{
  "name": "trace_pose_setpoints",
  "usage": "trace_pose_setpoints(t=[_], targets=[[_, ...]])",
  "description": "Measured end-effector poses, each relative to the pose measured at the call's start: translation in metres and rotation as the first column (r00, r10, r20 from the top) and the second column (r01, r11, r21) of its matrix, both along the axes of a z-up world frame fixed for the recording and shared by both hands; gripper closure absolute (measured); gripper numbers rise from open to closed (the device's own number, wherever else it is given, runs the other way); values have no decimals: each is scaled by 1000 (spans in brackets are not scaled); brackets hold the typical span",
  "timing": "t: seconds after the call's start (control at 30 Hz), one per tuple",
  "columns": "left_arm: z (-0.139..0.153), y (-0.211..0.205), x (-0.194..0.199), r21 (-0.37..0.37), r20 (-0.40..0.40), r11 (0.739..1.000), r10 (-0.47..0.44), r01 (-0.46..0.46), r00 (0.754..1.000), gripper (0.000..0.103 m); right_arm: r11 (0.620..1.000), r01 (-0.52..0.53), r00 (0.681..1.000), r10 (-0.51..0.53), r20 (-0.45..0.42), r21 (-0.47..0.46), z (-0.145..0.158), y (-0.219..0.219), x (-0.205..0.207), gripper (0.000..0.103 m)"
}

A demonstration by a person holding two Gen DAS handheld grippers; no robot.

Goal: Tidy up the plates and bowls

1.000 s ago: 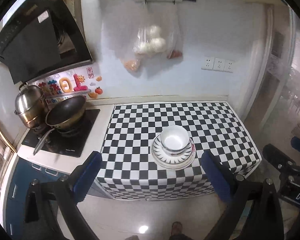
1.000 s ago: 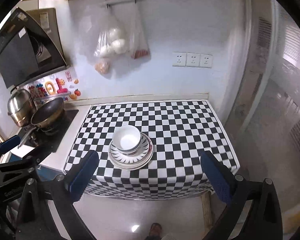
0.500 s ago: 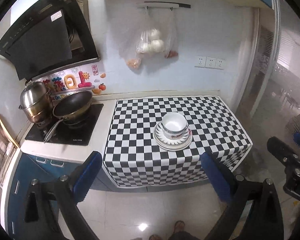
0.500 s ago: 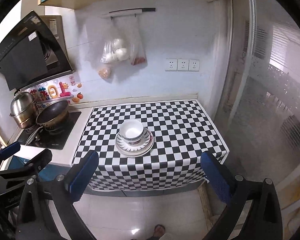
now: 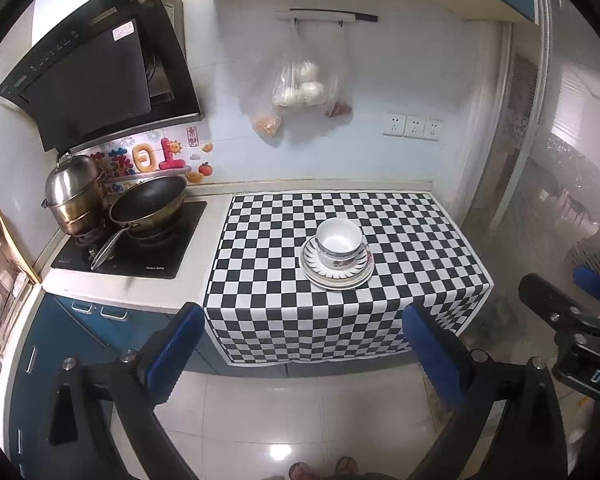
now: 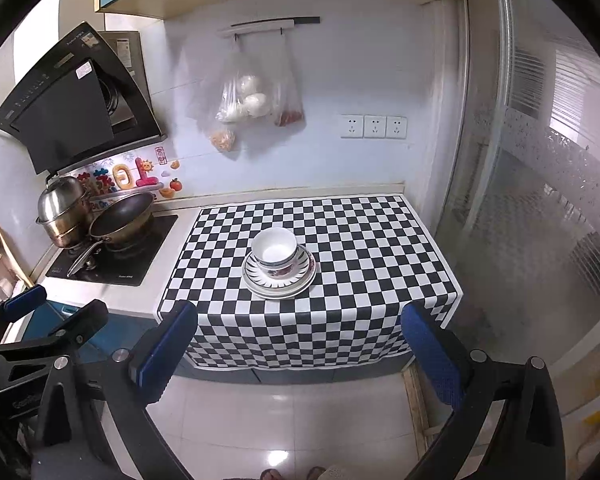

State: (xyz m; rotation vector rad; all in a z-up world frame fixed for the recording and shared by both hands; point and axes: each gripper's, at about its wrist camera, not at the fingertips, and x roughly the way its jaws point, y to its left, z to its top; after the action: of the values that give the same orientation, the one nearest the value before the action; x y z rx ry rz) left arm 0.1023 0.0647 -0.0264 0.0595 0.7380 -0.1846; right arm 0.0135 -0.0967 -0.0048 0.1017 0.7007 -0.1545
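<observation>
A white bowl (image 5: 339, 242) (image 6: 275, 251) with a flower pattern sits in a stack of patterned plates (image 5: 337, 274) (image 6: 279, 280) on the checkered cloth (image 5: 284, 248) (image 6: 364, 248) covering the counter. My left gripper (image 5: 302, 354) is open and empty, held well back from the counter over the floor. Equally far back, my right gripper (image 6: 300, 354) stands open with nothing between its blue pads. Each gripper shows at the edge of the other's view.
A stove (image 5: 132, 240) at the left carries a frying pan (image 5: 148, 204) and a steel pot (image 5: 76, 194), under a black hood (image 5: 96, 80). Plastic bags (image 5: 300, 88) hang on the wall. A glass door (image 6: 540, 200) is at the right. White tiled floor (image 5: 284, 412) lies below.
Both grippers have pulled back and away from the counter, so the bowl and plates look smaller and more floor shows. The bowl and plates have not moved.
</observation>
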Motion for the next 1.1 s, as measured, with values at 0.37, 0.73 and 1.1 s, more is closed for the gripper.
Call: trace_pose_setpoints(t=[0.37, 0.73, 1.1], targets=[[4, -3, -2, -10, 14, 1000, 3, -3, 1000, 1, 1000, 4, 1000, -4, -2, -5, 2, -7, 1, 0], [4, -3, -8, -13, 16, 1000, 13, -13, 1000, 1, 1000, 5, 1000, -6, -11, -10, 3, -10, 0, 0], [5, -1, -13, -14, 8, 1000, 7, -7, 1000, 1, 1000, 13, 1000, -13, -20, -13, 1, -10, -2, 0]])
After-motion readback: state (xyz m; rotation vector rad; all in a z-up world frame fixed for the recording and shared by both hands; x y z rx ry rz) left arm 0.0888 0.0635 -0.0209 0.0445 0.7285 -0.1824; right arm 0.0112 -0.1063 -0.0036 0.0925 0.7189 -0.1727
